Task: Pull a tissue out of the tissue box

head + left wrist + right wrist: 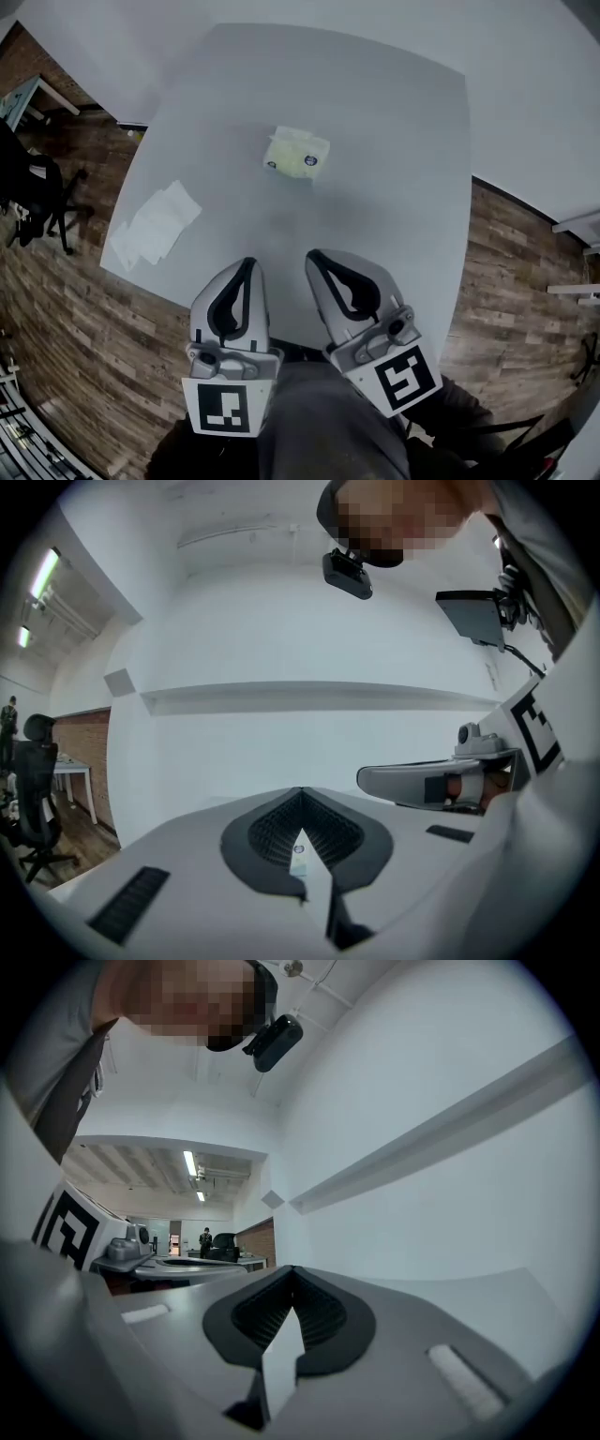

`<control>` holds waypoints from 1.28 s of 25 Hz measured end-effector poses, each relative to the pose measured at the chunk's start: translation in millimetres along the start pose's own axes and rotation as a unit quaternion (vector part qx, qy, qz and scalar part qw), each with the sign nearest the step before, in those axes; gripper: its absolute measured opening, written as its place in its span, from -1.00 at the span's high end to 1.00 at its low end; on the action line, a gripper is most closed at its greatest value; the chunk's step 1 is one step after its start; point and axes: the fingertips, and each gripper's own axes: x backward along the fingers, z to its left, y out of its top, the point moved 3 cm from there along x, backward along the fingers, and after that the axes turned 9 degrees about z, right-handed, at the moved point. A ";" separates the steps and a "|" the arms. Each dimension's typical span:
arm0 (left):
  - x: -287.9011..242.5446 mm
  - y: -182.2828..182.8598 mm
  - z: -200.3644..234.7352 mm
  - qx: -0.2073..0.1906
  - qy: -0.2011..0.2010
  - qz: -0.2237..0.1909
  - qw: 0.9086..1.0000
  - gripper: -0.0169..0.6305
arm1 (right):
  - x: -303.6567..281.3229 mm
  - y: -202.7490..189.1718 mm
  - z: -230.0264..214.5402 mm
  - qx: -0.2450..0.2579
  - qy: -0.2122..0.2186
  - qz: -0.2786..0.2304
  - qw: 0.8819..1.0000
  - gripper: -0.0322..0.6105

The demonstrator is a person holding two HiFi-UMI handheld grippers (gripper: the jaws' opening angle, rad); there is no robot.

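Note:
A pale yellow-green tissue pack [296,152] lies near the middle of the grey table [394,187], with a white tissue sticking out of its top. My left gripper [248,264] and right gripper [313,255] hover side by side over the table's near edge, both well short of the pack and pointing toward it. In the left gripper view the left gripper's [301,791] tips meet, with nothing held. The right gripper's [292,1269] jaws are likewise shut and empty in its own view. Each gripper view shows the other gripper beside it.
Several loose white tissues [155,223] lie near the table's left edge. Wooden floor [75,281] surrounds the table. A black office chair [33,192] stands far left, and white desks [577,225] stand at the right.

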 end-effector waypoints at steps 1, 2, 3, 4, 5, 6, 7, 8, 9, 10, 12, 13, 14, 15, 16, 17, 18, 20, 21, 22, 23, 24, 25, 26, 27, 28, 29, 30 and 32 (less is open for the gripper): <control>-10.4 5.4 1.1 -0.002 -0.008 -0.002 1.000 0.95 | -5.0 3.3 -8.8 -0.001 -0.007 -0.001 1.000 0.89; -20.8 9.7 2.8 -0.004 -0.015 -0.004 1.000 0.95 | -10.4 5.7 -17.4 -0.002 -0.014 -0.001 1.000 0.89; -31.2 12.5 5.0 -0.004 -0.022 -0.004 1.000 0.95 | -16.1 7.4 -25.9 -0.004 -0.021 -0.003 1.000 0.89; -41.8 13.8 7.6 -0.004 -0.028 -0.003 1.000 0.95 | -22.0 8.1 -34.1 -0.007 -0.028 -0.004 1.000 0.89; -52.9 13.5 10.3 -0.004 -0.034 0.000 0.999 0.95 | -28.1 7.6 -42.3 -0.010 -0.034 -0.005 0.999 0.89; -64.8 11.9 12.8 -0.002 -0.040 0.004 0.999 0.95 | -34.6 5.6 -50.6 -0.014 -0.040 -0.003 0.999 0.89; -77.6 9.4 15.0 0.000 -0.048 0.010 0.999 0.95 | -41.7 2.3 -59.0 -0.019 -0.046 0.000 0.999 0.89; -91.3 6.0 17.1 0.001 -0.058 0.017 0.998 0.95 | -49.7 -2.1 -67.4 -0.024 -0.053 0.004 0.998 0.89; -105.6 1.7 19.3 0.003 -0.069 0.024 0.997 0.95 | -58.5 -7.5 -75.6 -0.029 -0.060 0.009 0.998 0.89; -120.3 -3.6 21.9 0.006 -0.081 0.032 0.996 0.95 | -68.1 -14.0 -83.4 -0.034 -0.067 0.015 0.997 0.89; -150.1 -17.3 28.4 0.013 -0.103 0.048 0.993 0.95 | -88.9 -29.3 -98.2 -0.046 -0.076 0.029 0.996 0.89; -165.2 -25.1 32.1 0.017 -0.113 0.056 0.992 0.95 | -99.6 -37.2 -105.5 -0.053 -0.079 0.034 0.995 0.89; -179.7 -33.0 35.5 0.020 -0.122 0.063 0.990 0.95 | -109.8 -44.9 -112.5 -0.059 -0.083 0.039 0.994 0.89; -192.8 -40.8 38.4 0.024 -0.130 0.070 0.989 0.95 | -118.6 -52.6 -119.2 -0.064 -0.086 0.044 0.993 0.89; -204.5 -48.4 40.5 0.029 -0.138 0.077 0.987 0.95 | -126.0 -60.2 -125.8 -0.069 -0.090 0.051 0.992 0.89; -214.7 -56.2 41.7 0.033 -0.146 0.085 0.985 0.95 | -132.3 -67.5 -132.9 -0.075 -0.094 0.060 0.991 0.89; -223.7 -64.1 42.2 0.037 -0.155 0.095 0.983 0.95 | -138.0 -74.0 -140.3 -0.080 -0.099 0.068 0.990 0.88; -239.4 -79.1 43.1 0.045 -0.171 0.116 0.977 0.95 | -147.7 -84.4 -155.0 -0.088 -0.112 0.082 0.986 0.83; -246.4 -85.6 43.8 0.048 -0.177 0.124 0.975 0.95 | -151.6 -88.6 -162.1 -0.089 -0.119 0.085 0.985 0.80; -253.0 -91.3 44.6 0.051 -0.182 0.129 0.974 0.95 | -155.0 -92.4 -168.9 -0.089 -0.125 0.087 0.984 0.77; -259.3 -96.6 45.3 0.052 -0.186 0.133 0.972 0.95 | -158.4 -95.8 -175.2 -0.088 -0.129 0.087 0.984 0.75; -265.1 -101.7 45.7 0.053 -0.190 0.136 0.971 0.95 | -162.0 -98.9 -180.8 -0.087 -0.131 0.087 0.984 0.72; -270.1 -106.6 45.9 0.055 -0.194 0.139 0.970 0.95 | -165.7 -102.0 -185.3 -0.085 -0.130 0.088 0.984 0.68; -274.4 -111.4 45.9 0.056 -0.199 0.142 0.968 0.95 | -169.6 -105.4 -188.7 -0.084 -0.126 0.091 0.984 0.66; -278.0 -116.0 45.8 0.059 -0.203 0.146 0.966 0.95 | -173.4 -109.1 -191.1 -0.083 -0.121 0.095 0.985 0.61; -281.4 -120.2 45.8 0.061 -0.207 0.149 0.965 0.95 | -177.0 -113.1 -193.1 -0.084 -0.116 0.100 0.985 0.55; -284.6 -123.9 45.9 0.064 -0.210 0.152 0.964 0.95 | -179.9 -117.0 -195.1 -0.084 -0.112 0.105 0.984 0.52; -287.7 -127.3 46.1 0.066 -0.212 0.155 0.963 0.95 | -182.1 -120.7 -197.4 -0.085 -0.111 0.109 0.984 0.51; -293.1 -132.5 46.1 0.070 -0.214 0.159 0.961 0.95 | -185.0 -127.0 -201.5 -0.086 -0.109 0.116 0.984 0.50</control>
